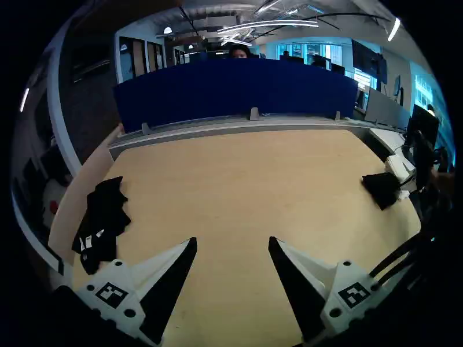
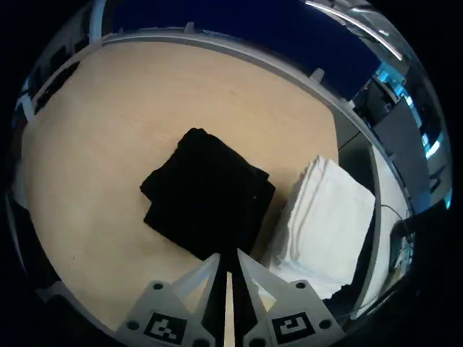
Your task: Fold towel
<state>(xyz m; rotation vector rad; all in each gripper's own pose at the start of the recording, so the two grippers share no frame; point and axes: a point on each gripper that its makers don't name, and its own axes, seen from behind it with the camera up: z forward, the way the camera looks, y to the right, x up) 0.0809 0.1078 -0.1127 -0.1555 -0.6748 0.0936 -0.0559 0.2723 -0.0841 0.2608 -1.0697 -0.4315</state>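
My right gripper [image 2: 228, 257] is pressed nearly together at the near edge of the folded black towel [image 2: 208, 196]. It lies on the tabletop [image 2: 104, 144] just beside a white stack [image 2: 330, 220] — folding looks finished. My left gripper [image 1: 231, 240] is spread wide over the wood, probably ready for the crumpled cloth [image 1: 101, 222] aside.

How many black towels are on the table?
2. A crumpled towel lies by the table's left edge in the left gripper view; a folded towel sits beside the white stack. Others may be hidden.
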